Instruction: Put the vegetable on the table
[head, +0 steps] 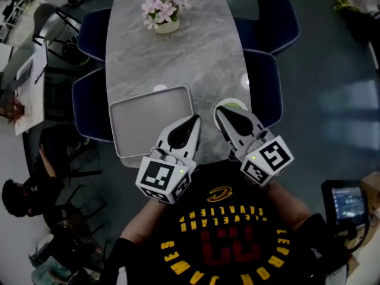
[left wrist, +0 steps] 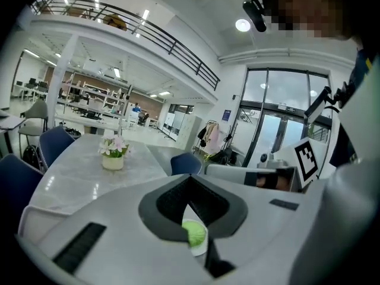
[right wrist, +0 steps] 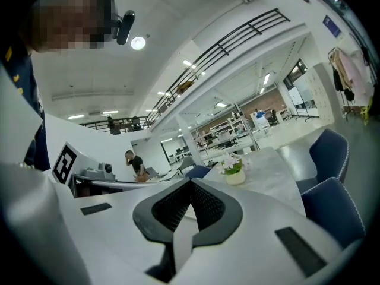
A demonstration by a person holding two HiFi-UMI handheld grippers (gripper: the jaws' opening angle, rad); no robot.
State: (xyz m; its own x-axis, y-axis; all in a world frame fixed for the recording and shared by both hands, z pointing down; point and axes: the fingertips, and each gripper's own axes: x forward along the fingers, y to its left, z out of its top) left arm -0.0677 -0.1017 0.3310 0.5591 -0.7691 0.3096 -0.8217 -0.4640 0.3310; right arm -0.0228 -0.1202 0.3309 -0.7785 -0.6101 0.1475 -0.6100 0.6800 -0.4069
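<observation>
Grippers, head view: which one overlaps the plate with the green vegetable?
The right gripper: its jaws cover part of the small white plate holding the green vegetable. The left gripper lies across the grey tray's near right corner instead.

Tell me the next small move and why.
Probably open the right gripper. Its jaws stand together with nothing between them, and the vegetable lies on a plate just ahead of its tips, nearer to it than to the left gripper.

I hold my left gripper (head: pixel 191 123) and right gripper (head: pixel 221 113) side by side, tips forward, jaws closed on both.
</observation>
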